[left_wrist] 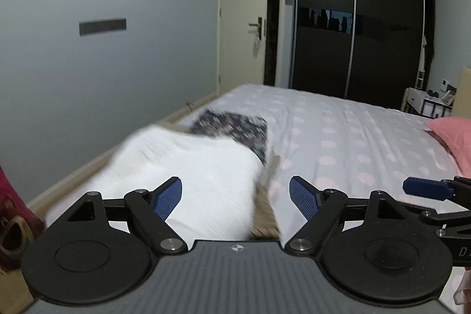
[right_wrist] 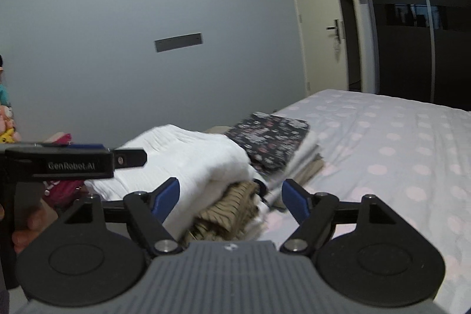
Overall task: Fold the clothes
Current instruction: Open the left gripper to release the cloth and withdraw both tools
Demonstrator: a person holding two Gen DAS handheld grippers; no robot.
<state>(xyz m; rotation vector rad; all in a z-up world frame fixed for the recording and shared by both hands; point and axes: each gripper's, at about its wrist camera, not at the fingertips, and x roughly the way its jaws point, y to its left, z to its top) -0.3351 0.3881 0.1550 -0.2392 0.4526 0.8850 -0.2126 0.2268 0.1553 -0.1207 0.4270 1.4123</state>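
White folded garment [left_wrist: 188, 167] tops the near-left pile on the bed [left_wrist: 353, 137]; I see my left gripper [left_wrist: 235, 197] released above it, a dark floral piece [left_wrist: 235, 130] farther off, and my right gripper [right_wrist: 230, 197] released too.

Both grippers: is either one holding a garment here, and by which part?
Nothing is held. The left gripper and right gripper are open, above the white folded garment.

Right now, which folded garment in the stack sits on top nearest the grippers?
The white ribbed garment. It lies on top at the near end, over the beige knit; the dark floral piece lies farther back on the bed.
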